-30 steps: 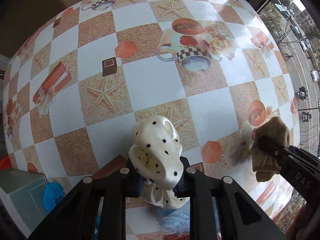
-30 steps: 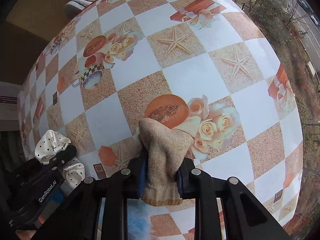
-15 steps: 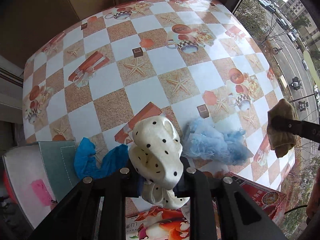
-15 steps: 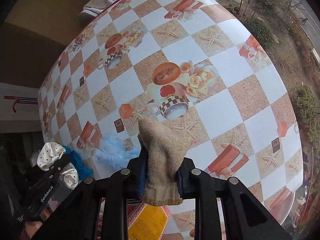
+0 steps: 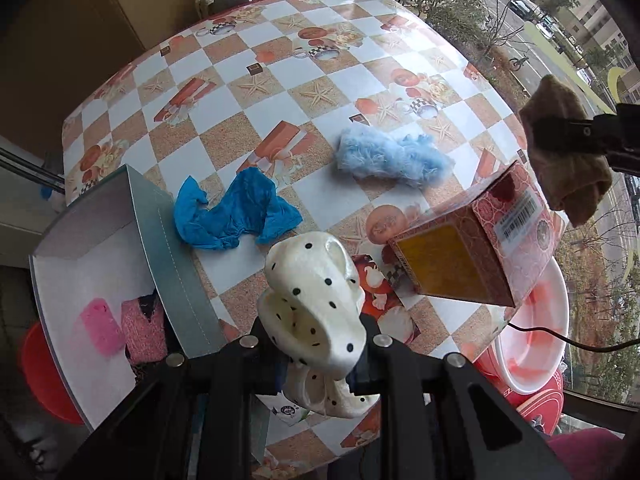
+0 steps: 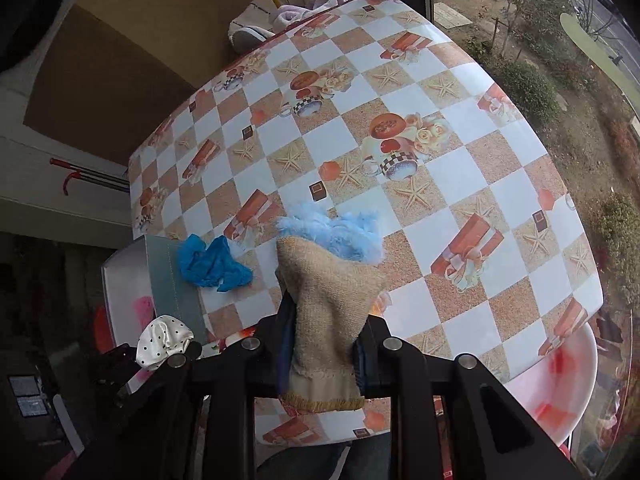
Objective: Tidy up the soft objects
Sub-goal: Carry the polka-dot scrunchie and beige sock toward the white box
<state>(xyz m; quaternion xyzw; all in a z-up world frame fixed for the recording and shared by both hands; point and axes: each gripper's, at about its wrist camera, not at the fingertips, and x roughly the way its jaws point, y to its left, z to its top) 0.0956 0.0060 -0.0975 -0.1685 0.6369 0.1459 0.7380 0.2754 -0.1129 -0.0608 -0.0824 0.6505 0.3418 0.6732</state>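
Fingers (image 5: 362,344) of your left gripper (image 5: 316,354) are clamped on the dotted white cloth (image 5: 316,300), held up over the counter's (image 5: 280,128) near edge — just right of the open box (image 5: 172,260) with pink items inside. Your right gripper (image 6: 322,356) pinches the tan sock (image 6: 328,312) the same way, lifted clear of the counter, above the red carton (image 5: 480,248). Down on the counter lie the blue glove (image 5: 236,212), beside the box, and the fluffy blue piece (image 5: 392,156) — apart from each other.
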